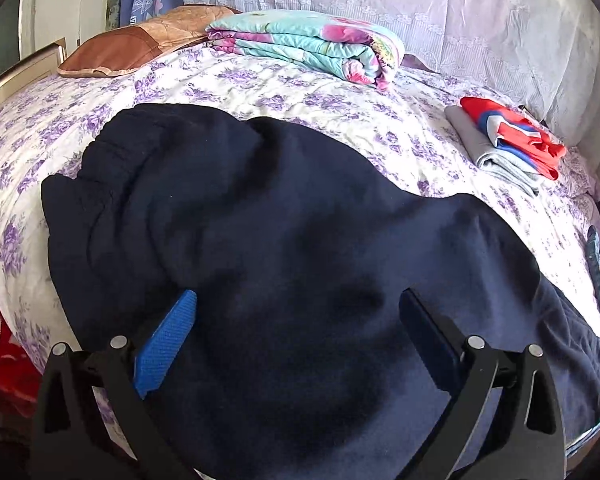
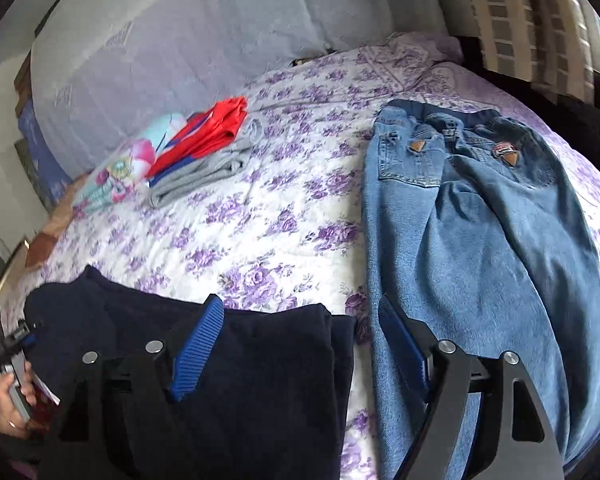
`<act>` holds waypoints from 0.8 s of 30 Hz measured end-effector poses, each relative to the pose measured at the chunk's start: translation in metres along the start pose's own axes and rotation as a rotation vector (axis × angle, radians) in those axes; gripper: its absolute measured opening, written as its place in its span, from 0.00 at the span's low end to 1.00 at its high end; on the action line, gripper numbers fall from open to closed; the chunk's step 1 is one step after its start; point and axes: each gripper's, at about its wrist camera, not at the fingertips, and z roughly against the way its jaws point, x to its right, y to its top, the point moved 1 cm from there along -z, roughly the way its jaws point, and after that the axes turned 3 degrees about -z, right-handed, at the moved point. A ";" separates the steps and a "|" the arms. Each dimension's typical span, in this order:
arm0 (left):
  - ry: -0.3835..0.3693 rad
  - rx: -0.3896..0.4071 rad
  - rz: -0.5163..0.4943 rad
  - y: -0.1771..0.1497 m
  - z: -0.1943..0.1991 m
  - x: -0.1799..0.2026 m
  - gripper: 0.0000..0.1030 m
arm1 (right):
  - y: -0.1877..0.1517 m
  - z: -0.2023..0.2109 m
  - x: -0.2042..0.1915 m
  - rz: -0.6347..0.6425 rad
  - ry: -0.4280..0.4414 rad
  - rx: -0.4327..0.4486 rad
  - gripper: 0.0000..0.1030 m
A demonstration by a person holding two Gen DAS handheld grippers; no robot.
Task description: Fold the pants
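Here, navy pants point(image 1: 284, 216) on floral bed point(image 1: 300, 92), left tool point(image 1: 298, 312) and right tool point(image 2: 300, 320) wide open, empty

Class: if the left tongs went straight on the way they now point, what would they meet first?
Most likely the navy pants: the open left tongs hover right over them. Depth is unclear.

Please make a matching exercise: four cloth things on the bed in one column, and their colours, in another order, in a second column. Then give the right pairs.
Things:
1. pants under the left tongs
2. jeans
3. folded quilt
4. garment atop the grey pile

Colours:
A. red with blue and white
B. light blue denim
C. dark navy
D. turquoise with pink flowers

Pairs: 1-C, 2-B, 3-D, 4-A
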 end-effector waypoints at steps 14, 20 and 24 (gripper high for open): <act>0.057 0.019 -0.040 -0.005 -0.004 0.006 0.95 | 0.004 0.002 0.022 0.000 -0.037 0.059 0.11; 0.061 0.025 -0.044 -0.006 -0.007 0.005 0.95 | -0.017 -0.036 0.028 -0.035 -0.085 -0.016 0.13; 0.054 0.018 -0.044 -0.006 -0.004 0.004 0.95 | -0.011 -0.006 0.023 -0.052 -0.046 0.038 0.40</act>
